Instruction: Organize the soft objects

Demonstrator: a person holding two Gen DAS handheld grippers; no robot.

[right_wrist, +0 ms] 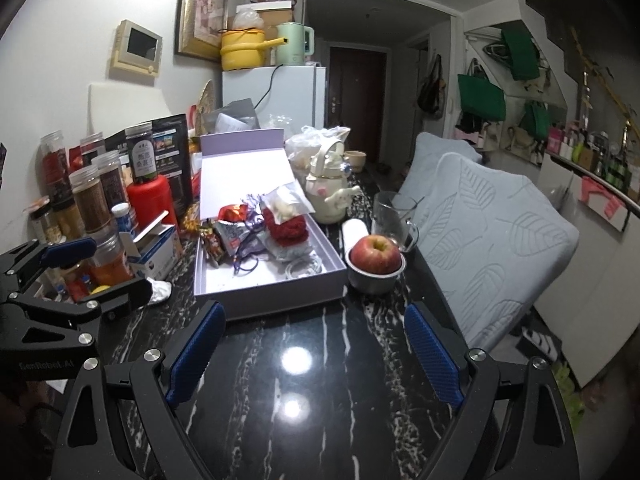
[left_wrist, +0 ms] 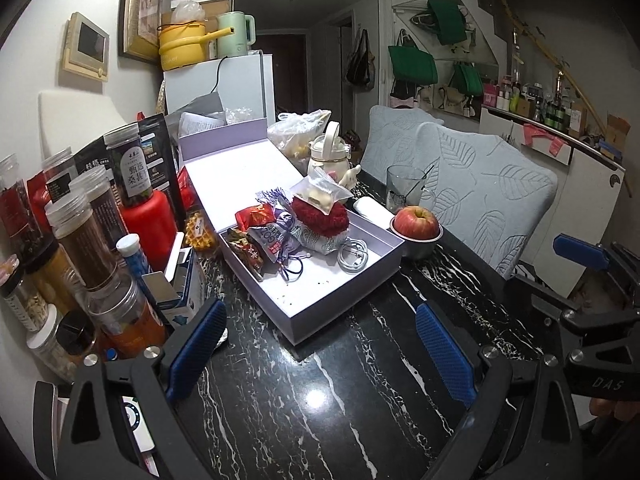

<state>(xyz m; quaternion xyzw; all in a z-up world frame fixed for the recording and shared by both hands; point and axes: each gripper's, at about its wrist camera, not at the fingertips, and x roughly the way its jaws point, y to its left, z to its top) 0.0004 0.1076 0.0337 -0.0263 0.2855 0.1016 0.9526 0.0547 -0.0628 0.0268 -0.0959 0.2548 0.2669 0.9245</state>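
Evidently both grippers hang back from the work: the left gripper and the right gripper hover over the near table with jaws spread wide, grasping nothing. The soft things already lie in the box, heaped at its far end: a red puff under a clear pouch, foil packets to its left, and a coiled cable nearer. This fits either a pile waiting to be sorted or one just gathered in; the pictures do not settle which. Any reach must clear the box's near wall. The table is glossy black marble with glare spots. Jars crowd the left, an apple sits right of the box, and a chair stands further right.
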